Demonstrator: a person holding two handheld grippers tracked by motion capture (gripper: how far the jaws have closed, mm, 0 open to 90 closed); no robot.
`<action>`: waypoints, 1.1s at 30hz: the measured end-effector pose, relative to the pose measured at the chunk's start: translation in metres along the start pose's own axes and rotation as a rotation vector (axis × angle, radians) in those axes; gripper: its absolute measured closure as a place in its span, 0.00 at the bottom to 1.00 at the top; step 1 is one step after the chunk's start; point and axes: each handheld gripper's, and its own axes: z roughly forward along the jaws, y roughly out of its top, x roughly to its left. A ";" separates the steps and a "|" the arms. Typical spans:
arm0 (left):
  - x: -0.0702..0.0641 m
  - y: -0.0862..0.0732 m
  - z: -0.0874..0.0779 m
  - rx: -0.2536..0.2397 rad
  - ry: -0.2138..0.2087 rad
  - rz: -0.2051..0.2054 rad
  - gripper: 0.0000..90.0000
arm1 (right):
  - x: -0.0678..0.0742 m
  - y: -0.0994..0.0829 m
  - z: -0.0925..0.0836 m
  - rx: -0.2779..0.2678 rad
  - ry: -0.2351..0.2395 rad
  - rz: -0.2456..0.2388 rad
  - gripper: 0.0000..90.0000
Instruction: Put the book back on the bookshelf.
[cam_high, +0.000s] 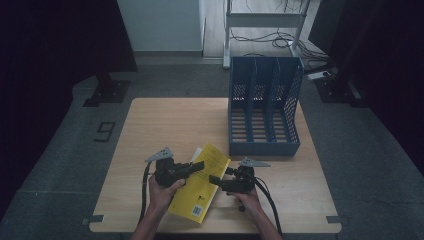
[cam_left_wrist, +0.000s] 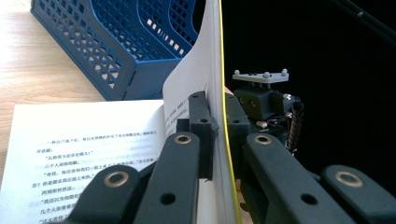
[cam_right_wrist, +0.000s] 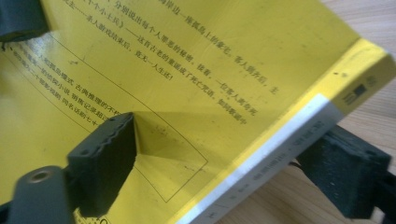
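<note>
The worktop (cam_high: 150, 125) carries a blue file rack (cam_high: 264, 107) well beyond both tongs, off to the far right, its slots standing empty as far as the high view shows. Nearer, directly between the two tongs, lies a yellow paperback book (cam_high: 200, 187).

The left tongs (cam_high: 200, 165) are clamped shut on the book's cover (cam_left_wrist: 223, 70), which stands lifted on edge between the pads in the left gripper view; the white printed pages (cam_left_wrist: 88, 140) lie flat to the left of those tongs. The right tongs (cam_right_wrist: 224, 161) straddle the book's spine edge (cam_right_wrist: 275, 144), one pad (cam_right_wrist: 109, 154) resting on top of the yellow cover and the other below the edge near the wood. The jaws stand wide; the upper pad seems to touch the cover, but I cannot tell whether the pair presses on the book.

Judging by its look, the book is light and floppy: a thin card cover that bends easily, glossy and probably slick, with pages that crease or tear if pinched hard. The cover alone would likely sag under the weight, so the firmer hold is across the thick spine side, where the block of pages is stiff.
</note>
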 end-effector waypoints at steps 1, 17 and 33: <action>0.001 0.000 -0.001 0.002 -0.004 -0.001 0.96 | 0.000 0.000 -0.001 -0.003 -0.003 -0.001 0.18; 0.016 -0.007 -0.007 0.026 0.004 -0.024 0.96 | 0.010 0.004 -0.015 -0.073 -0.044 -0.085 0.46; 0.023 -0.015 0.001 0.059 0.006 -0.045 0.96 | 0.021 0.010 -0.023 -0.086 -0.018 -0.194 0.65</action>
